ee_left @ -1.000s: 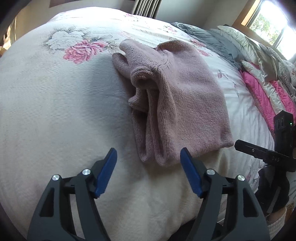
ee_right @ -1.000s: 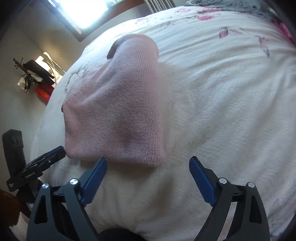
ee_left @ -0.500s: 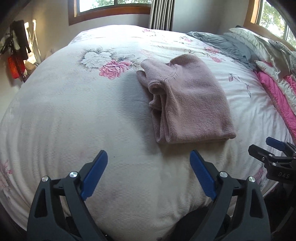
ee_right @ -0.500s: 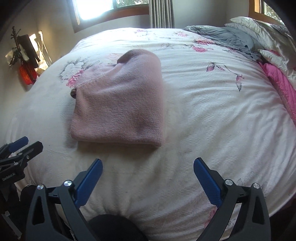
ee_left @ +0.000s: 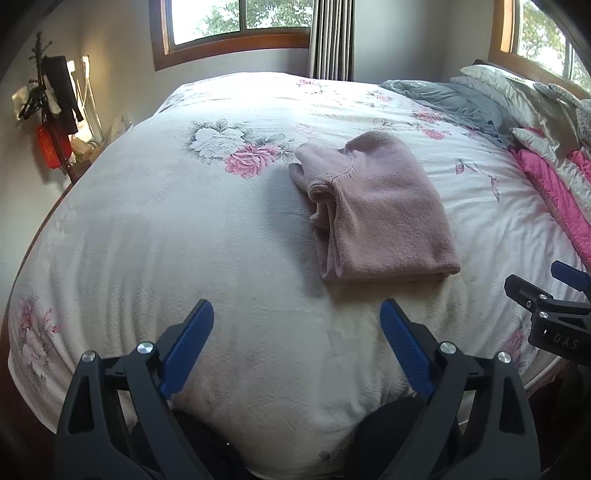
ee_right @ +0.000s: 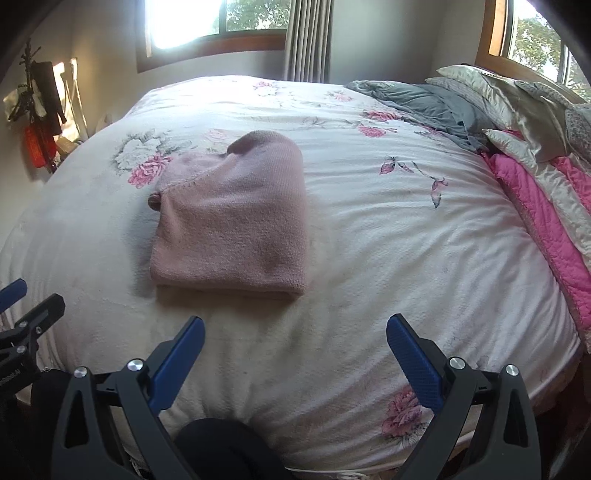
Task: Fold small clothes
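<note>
A small pink knitted sweater (ee_left: 380,210) lies folded into a compact rectangle on the white floral bedspread (ee_left: 192,236); its sleeves are tucked along the left side. In the right wrist view the same sweater (ee_right: 236,218) sits left of centre. My left gripper (ee_left: 297,314) hovers open over the near edge of the bed, well short of the sweater, with nothing between its blue pads. My right gripper (ee_right: 295,330) is open too, held back from the sweater's near right corner. The right gripper also shows at the right edge of the left wrist view (ee_left: 554,295).
Rumpled grey bedding (ee_right: 424,103), pale pillows (ee_right: 491,92) and a pink quilt (ee_right: 543,206) pile up along the bed's right side. Windows (ee_left: 240,22) and a curtain (ee_left: 332,37) stand behind. Hanging items (ee_left: 51,114) occupy the left wall. Bare bedspread surrounds the sweater.
Both grippers have pulled back and up from the sweater, so more of the bed and room is in view. The sweater stays folded and has not moved.
</note>
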Demonstrator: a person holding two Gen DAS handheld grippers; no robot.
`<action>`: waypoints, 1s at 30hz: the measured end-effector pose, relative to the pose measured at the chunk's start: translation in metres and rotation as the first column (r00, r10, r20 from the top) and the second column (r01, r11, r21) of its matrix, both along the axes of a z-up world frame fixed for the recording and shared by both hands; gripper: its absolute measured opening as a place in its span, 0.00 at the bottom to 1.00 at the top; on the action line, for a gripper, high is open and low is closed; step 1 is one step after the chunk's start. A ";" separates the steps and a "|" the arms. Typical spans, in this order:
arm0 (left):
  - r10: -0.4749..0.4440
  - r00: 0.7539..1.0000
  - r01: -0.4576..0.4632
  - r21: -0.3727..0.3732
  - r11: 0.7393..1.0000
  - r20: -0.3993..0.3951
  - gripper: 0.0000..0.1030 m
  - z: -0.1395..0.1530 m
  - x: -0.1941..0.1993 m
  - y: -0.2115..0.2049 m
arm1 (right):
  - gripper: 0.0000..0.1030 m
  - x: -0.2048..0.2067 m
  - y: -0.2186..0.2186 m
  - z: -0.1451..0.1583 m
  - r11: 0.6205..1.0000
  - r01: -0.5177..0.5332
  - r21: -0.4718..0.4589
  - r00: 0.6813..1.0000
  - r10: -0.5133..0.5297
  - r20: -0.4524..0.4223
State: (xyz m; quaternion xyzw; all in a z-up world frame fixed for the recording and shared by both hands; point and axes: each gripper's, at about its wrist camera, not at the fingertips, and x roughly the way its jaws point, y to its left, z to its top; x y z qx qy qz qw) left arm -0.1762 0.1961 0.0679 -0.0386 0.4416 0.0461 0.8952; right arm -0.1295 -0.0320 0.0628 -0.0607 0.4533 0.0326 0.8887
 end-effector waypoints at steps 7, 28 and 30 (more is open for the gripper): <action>0.012 1.000 -0.012 0.029 0.999 0.010 0.89 0.006 -0.007 -0.003 | 0.96 -0.006 0.002 0.005 1.000 0.007 -0.012 1.000 -0.007 0.014; 0.021 0.999 -0.020 0.038 0.999 -0.035 0.89 -0.008 -0.007 -0.012 | 0.96 -0.006 0.000 -0.008 0.999 0.037 -0.037 0.999 -0.038 -0.027; 0.022 0.999 -0.021 0.038 0.999 -0.036 0.89 -0.010 -0.007 -0.012 | 0.96 -0.004 -0.001 -0.009 0.999 0.039 -0.037 0.999 -0.040 -0.032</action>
